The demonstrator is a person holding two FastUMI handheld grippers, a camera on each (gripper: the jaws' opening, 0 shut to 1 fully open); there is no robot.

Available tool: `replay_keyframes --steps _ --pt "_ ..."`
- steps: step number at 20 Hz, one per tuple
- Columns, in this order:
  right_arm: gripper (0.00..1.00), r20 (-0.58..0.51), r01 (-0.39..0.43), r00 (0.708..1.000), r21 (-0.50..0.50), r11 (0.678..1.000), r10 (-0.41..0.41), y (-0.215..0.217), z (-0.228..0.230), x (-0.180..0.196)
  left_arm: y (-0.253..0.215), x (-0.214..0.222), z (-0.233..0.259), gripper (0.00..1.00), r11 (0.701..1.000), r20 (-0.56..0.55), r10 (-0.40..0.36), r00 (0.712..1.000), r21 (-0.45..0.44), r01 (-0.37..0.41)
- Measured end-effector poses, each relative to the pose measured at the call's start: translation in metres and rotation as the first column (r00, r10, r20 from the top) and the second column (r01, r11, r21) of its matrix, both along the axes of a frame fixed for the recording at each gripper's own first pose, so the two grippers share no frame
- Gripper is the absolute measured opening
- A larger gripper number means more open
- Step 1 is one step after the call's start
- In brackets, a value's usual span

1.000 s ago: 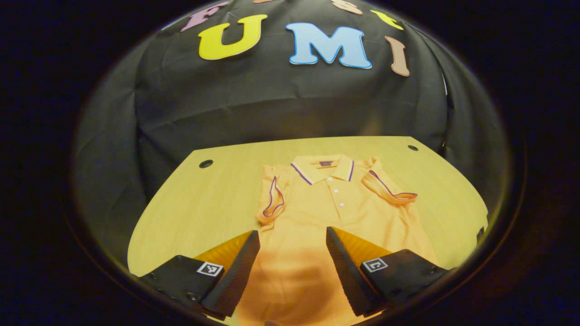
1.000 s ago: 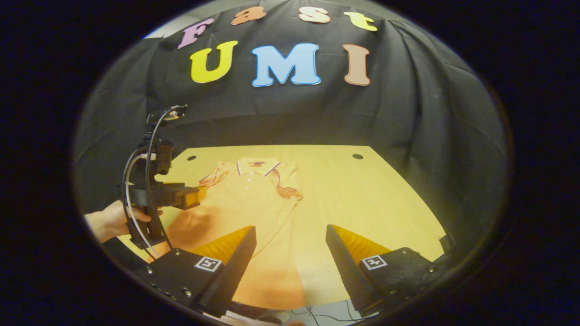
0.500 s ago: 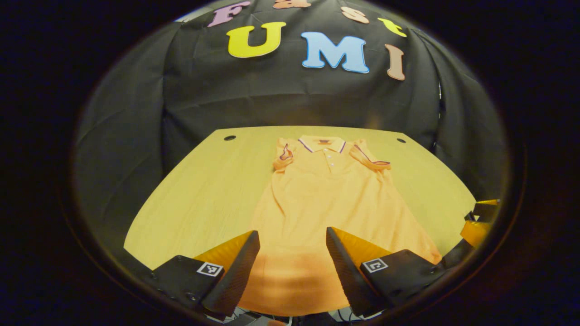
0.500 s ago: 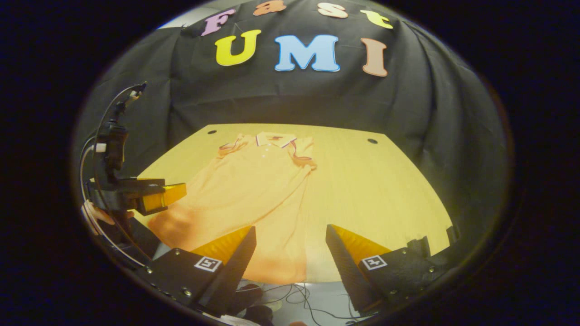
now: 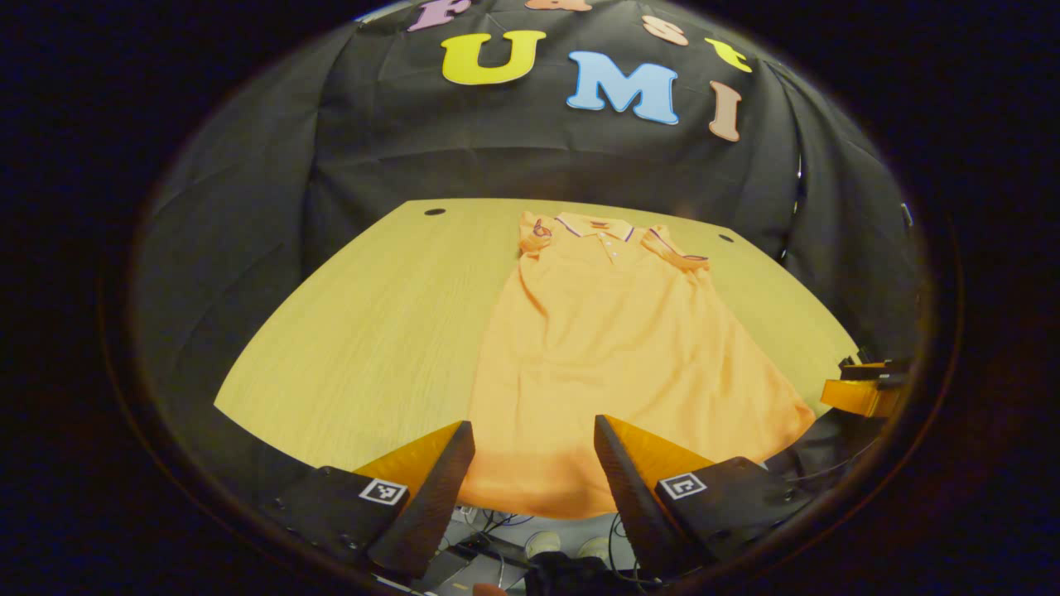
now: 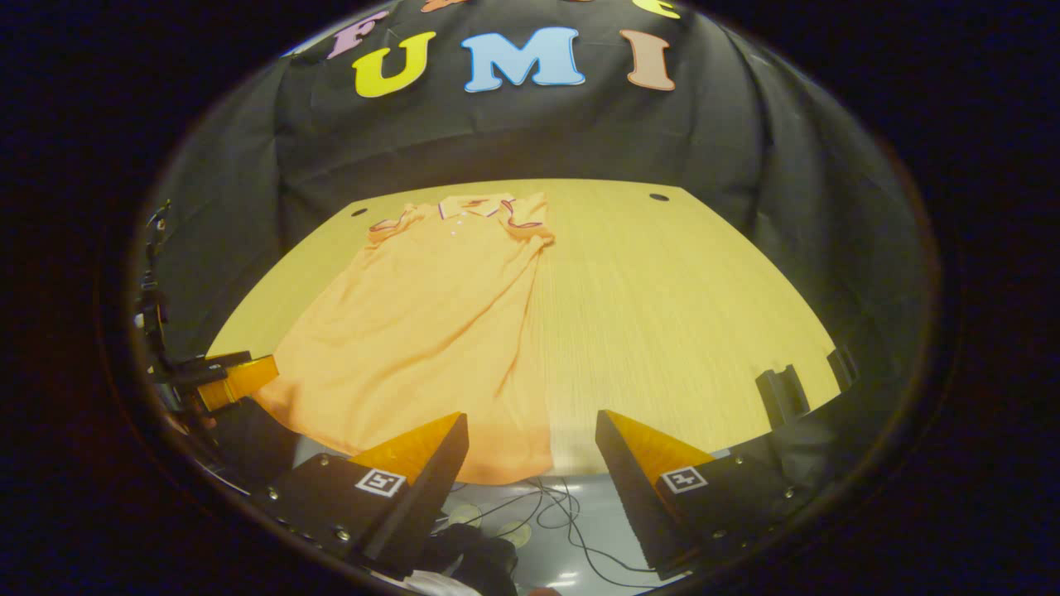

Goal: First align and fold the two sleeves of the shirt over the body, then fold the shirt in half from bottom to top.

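Observation:
An orange polo shirt [image 5: 613, 348] [image 6: 422, 314] lies flat on the wooden table [image 5: 373, 331] [image 6: 679, 306], collar at the far edge and hem at the near edge. Both short sleeves [image 5: 675, 252] [image 6: 526, 223] lie folded in over the shoulders. My left gripper [image 5: 530, 443] hangs open at the near table edge, above the hem's middle. My right gripper [image 6: 530, 439] is open too, at the hem's right corner, with nothing between its fingers. The left gripper [image 6: 228, 377] also appears at the left of the right gripper view, and the right gripper [image 5: 865, 389] at the right of the left gripper view.
Black cloth walls close in the table's back and sides. Cables [image 6: 555, 513] and small objects lie on the floor below the near edge. Two dark clamps [image 6: 782, 393] sit on the table's front right corner. Cable holes [image 5: 434, 212] [image 6: 658, 197] mark the far corners.
Both grippers have drawn back from over the shirt's body toward the near table edge. The whole shirt and the floor under the edge have come into sight. Both stayed open.

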State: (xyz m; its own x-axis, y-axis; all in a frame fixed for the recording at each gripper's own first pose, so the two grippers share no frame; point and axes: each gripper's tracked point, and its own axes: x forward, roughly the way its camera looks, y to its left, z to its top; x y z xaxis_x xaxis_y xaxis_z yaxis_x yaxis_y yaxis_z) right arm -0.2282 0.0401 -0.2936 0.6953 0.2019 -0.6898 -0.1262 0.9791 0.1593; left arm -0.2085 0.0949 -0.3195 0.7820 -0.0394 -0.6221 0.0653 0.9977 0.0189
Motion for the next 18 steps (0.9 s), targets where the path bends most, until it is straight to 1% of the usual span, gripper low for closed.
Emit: replay_keyframes --steps 1,2,4,5,6,7,8,9,10,11,12,13,15,17,18 --pt "0.96 -0.011 0.014 1.000 0.007 1.000 -0.014 -0.001 -0.004 0.000 0.005 -0.002 -0.006 0.95 1.000 -0.013 -0.008 1.000 0.003 0.008" --pt "0.96 -0.024 0.023 0.999 0.018 1.000 -0.023 0.003 -0.009 0.001 0.011 -0.004 -0.009 0.97 1.000 -0.022 -0.016 1.000 0.006 0.016" --pt "0.96 -0.054 0.036 0.998 0.017 0.999 -0.035 0.007 -0.020 0.000 0.016 -0.006 -0.017 0.97 0.999 -0.043 -0.031 0.999 0.008 0.032" --pt "0.96 -0.064 0.039 0.997 0.011 0.999 -0.038 0.007 -0.025 0.000 0.017 -0.009 -0.020 0.95 0.999 -0.046 -0.040 0.998 0.010 0.041" --pt "0.96 -0.076 0.040 0.996 0.006 0.999 -0.039 0.009 -0.028 -0.001 0.017 -0.011 -0.023 0.97 0.999 -0.050 -0.051 0.997 0.015 0.052" --pt "0.96 -0.083 0.041 0.996 0.001 0.999 -0.041 0.011 -0.032 -0.001 0.016 -0.014 -0.027 0.95 0.998 -0.054 -0.061 0.997 0.025 0.062" --pt "0.96 -0.091 0.042 0.995 -0.008 0.999 -0.042 0.011 -0.036 -0.002 0.016 -0.015 -0.030 0.97 0.997 -0.058 -0.071 0.996 0.034 0.073" --pt "0.96 -0.099 0.043 0.994 -0.015 0.999 -0.044 0.011 -0.040 -0.003 0.015 -0.015 -0.034 0.97 0.996 -0.062 -0.077 0.995 0.045 0.080" --pt "0.96 -0.108 0.043 0.993 -0.016 0.999 -0.045 0.014 -0.044 -0.004 0.015 -0.014 -0.034 0.95 0.994 -0.053 -0.090 0.995 0.064 0.093" --pt "0.96 -0.114 0.043 0.993 -0.011 0.999 -0.044 0.017 -0.045 -0.006 0.012 -0.014 -0.036 0.95 0.991 -0.051 -0.102 0.993 0.076 0.106" --pt "0.96 -0.110 0.047 0.993 -0.020 0.999 -0.049 0.017 -0.046 -0.007 0.011 -0.014 -0.037 0.98 0.989 -0.052 -0.111 0.993 0.092 0.115" --pt "0.97 -0.102 0.038 0.994 -0.022 0.999 -0.040 0.020 -0.043 -0.005 0.011 -0.013 -0.036 0.98 0.989 -0.045 -0.113 0.993 0.094 0.117" --pt "0.97 -0.098 0.022 0.995 -0.046 0.999 -0.026 0.024 -0.045 -0.004 0.009 -0.013 -0.037 0.97 0.993 -0.040 -0.088 0.995 0.078 0.091" --pt "0.98 -0.092 0.010 0.996 -0.054 0.998 -0.015 0.029 -0.044 -0.003 0.007 -0.015 -0.039 0.96 0.992 -0.038 -0.086 0.996 0.089 0.089" --pt "0.96 -0.090 0.008 0.996 -0.051 0.999 -0.013 0.032 -0.045 -0.004 0.005 -0.014 -0.038 0.96 0.993 -0.039 -0.080 0.996 0.081 0.083"
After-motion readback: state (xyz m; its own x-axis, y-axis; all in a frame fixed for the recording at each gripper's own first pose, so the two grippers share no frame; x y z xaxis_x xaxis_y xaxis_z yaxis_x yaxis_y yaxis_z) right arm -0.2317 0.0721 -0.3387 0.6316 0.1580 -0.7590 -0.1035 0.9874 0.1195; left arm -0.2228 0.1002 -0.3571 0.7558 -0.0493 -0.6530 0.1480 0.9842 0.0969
